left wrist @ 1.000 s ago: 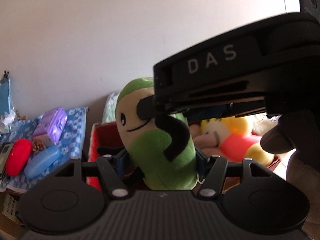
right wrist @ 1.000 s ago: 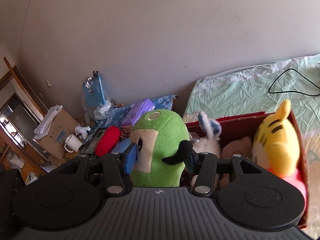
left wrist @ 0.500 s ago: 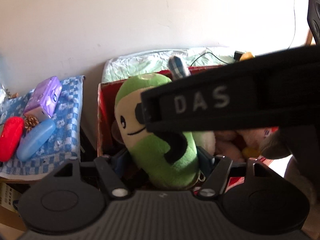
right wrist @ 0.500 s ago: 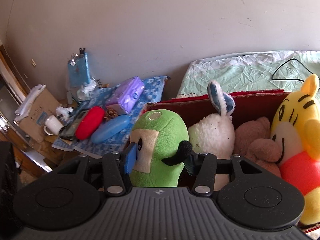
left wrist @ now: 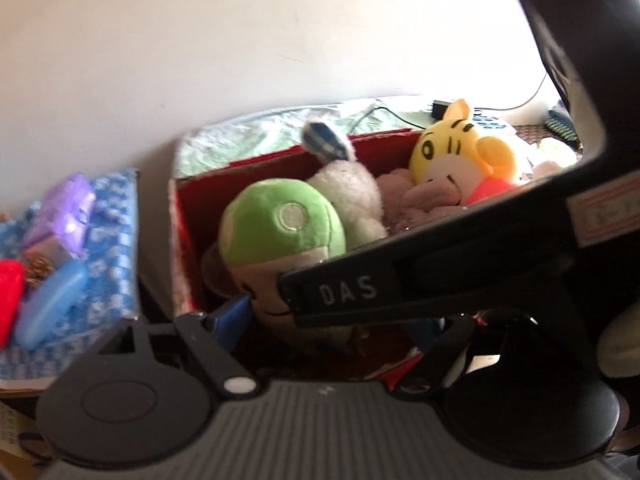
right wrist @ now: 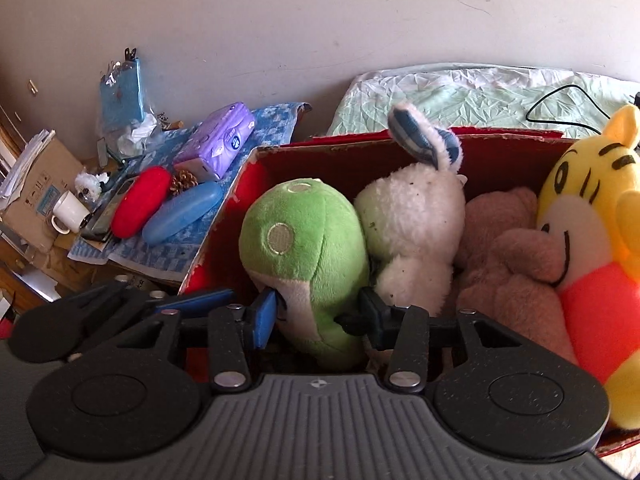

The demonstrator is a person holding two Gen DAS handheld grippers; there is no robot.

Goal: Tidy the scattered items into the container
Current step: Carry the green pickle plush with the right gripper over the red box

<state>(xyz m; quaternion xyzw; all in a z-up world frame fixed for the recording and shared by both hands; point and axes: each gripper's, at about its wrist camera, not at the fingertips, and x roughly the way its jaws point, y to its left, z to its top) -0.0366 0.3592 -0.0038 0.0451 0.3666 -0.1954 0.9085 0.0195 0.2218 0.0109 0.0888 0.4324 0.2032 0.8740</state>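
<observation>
Green plush toy [right wrist: 308, 240] upright, head up

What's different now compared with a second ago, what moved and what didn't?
The green plush toy went down into the red cardboard box, beside the white plush rabbit. The left gripper is opening off it; the right gripper keeps pinching it, closing. The other toys stayed put.

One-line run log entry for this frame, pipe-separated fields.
phase: placing | object: green plush toy inside red cardboard box | right gripper: closing, pads on toy | left gripper: opening around toy
</observation>
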